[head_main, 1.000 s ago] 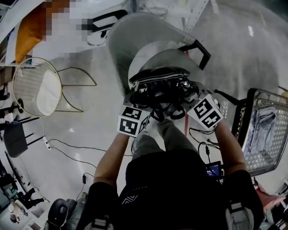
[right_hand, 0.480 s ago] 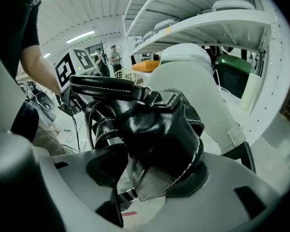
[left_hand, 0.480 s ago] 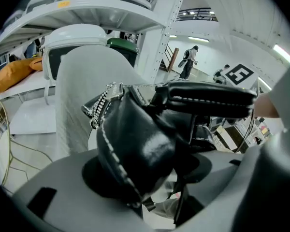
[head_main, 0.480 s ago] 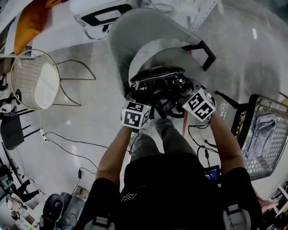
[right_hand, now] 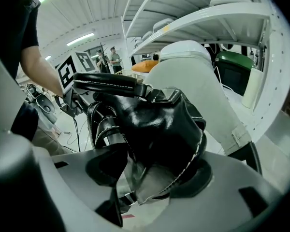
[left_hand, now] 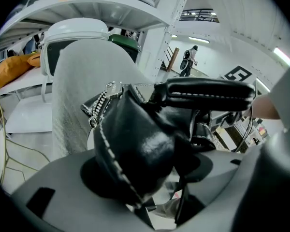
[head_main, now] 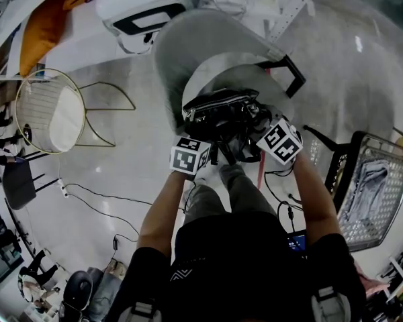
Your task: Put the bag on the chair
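A black leather bag (head_main: 221, 111) with white stitching and a metal zip is over the front of the grey chair's seat (head_main: 258, 80); I cannot tell whether it rests on the seat. My left gripper (head_main: 210, 138) has the bag's left end (left_hand: 135, 149) between its jaws, which are opening. My right gripper (head_main: 250, 131) is shut on the bag's right end (right_hand: 157, 129). The bag's handles (left_hand: 208, 94) lie across the top. The chair's tall grey backrest (head_main: 188, 49) stands just behind the bag, and it also shows as the backrest (left_hand: 82, 95) and the backrest (right_hand: 193, 81).
A round wire chair (head_main: 50, 116) stands on the floor at the left. A wire cart (head_main: 375, 180) holding cloth is at the right. A white machine (head_main: 144, 2) and white shelving (right_hand: 222, 13) are behind the chair. Cables (head_main: 94, 203) trail over the floor. My legs are below the bag.
Both grippers and the bag have shifted slightly away from me, toward the chair's backrest. The grip on both ends of the bag looks the same.
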Demonstrator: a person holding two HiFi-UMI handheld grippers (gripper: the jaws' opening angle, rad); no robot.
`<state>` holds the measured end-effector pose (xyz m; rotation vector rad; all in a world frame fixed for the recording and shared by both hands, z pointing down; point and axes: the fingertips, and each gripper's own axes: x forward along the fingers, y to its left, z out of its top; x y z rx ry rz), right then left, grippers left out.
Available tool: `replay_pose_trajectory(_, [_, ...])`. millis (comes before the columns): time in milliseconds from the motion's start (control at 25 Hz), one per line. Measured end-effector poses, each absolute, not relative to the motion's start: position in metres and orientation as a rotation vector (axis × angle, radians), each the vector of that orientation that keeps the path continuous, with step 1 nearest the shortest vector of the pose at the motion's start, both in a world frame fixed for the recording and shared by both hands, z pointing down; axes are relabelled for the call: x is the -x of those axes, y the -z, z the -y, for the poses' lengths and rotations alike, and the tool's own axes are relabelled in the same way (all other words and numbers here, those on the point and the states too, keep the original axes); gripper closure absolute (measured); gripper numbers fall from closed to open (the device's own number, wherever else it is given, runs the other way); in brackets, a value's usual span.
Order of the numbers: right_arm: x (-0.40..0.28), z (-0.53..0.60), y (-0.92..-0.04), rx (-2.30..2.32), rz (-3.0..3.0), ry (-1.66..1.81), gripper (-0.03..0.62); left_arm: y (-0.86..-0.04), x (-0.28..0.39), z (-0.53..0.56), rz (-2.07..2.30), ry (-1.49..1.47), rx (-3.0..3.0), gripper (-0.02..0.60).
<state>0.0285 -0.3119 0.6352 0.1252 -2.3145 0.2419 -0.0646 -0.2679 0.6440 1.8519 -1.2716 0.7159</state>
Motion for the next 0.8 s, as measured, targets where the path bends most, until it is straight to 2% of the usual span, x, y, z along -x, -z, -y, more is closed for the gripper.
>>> replay_pose_trajectory(800, [-0.023,0.32,-0.636,-0.22,2.342,-0.234,0.338,-0.648,0.077,0.273,1.323,-0.639,-1.816,0.229])
